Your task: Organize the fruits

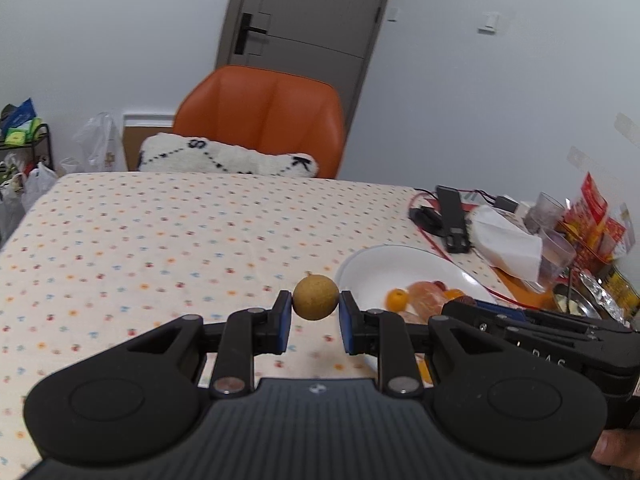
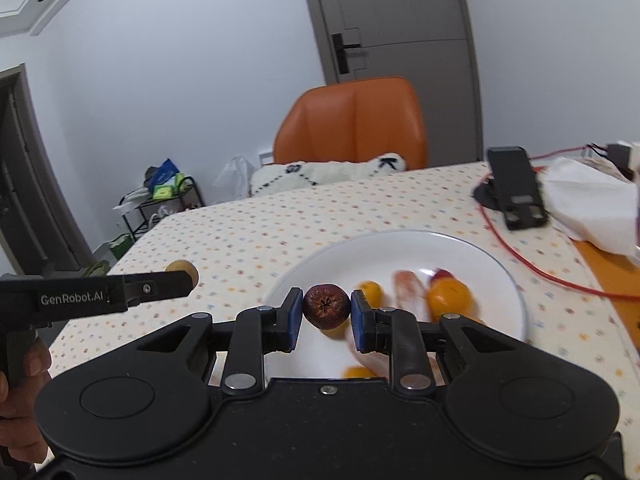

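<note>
Above the table, I am clamping a tan fruit in the left gripper and a dark red fruit in the right gripper; several fruits are sitting on the white plate, so sorting seems midway.

Table under dotted cloth. White plate just right of left tool tips; black device, red cable, white tissue beyond plate.

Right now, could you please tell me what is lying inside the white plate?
The white plate holds small orange fruits and a pale pink piece, blurred. The right tongs, gripping a dark red fruit, cover the plate's near part.
</note>
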`<state>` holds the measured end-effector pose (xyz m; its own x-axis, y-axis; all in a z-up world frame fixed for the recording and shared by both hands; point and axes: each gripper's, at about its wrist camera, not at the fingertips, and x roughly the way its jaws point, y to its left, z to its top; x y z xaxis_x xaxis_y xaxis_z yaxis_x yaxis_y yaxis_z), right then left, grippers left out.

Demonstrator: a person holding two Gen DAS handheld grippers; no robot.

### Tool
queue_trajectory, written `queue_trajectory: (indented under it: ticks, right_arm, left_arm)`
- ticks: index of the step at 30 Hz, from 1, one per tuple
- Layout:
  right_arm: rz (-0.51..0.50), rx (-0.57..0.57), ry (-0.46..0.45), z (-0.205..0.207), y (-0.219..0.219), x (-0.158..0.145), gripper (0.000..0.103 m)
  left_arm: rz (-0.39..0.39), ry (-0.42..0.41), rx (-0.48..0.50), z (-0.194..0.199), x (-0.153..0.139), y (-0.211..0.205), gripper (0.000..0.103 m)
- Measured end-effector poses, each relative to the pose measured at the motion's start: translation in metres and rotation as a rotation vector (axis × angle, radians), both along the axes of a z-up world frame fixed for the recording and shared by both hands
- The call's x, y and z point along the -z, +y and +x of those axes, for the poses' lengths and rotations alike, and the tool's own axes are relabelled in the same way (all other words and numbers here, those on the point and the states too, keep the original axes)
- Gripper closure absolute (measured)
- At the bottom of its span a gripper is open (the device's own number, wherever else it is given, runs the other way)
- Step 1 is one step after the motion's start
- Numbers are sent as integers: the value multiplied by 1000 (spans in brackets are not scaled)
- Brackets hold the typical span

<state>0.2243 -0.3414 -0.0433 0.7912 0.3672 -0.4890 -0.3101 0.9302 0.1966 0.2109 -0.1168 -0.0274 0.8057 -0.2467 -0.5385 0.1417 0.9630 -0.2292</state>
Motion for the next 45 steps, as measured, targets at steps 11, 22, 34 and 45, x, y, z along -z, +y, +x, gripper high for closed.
queue_trajectory:
  ticks: [11,22,34,45]
  right_arm:
    - [80,61,71,-9,-38,1,72]
    - [113,87,102,-21,-48,0,69]
    - [139,98,100,-24,-47,-10,50]
    - [98,91,95,-29,-25,-18,32]
  left_arm:
    - [5,32,81,9,7,-40,80]
    - [-2,52,79,7,5,-46,76]
    - [16,38,9,-13,-4,-17,34]
    - [12,27,-22,-35,-10,11,18]
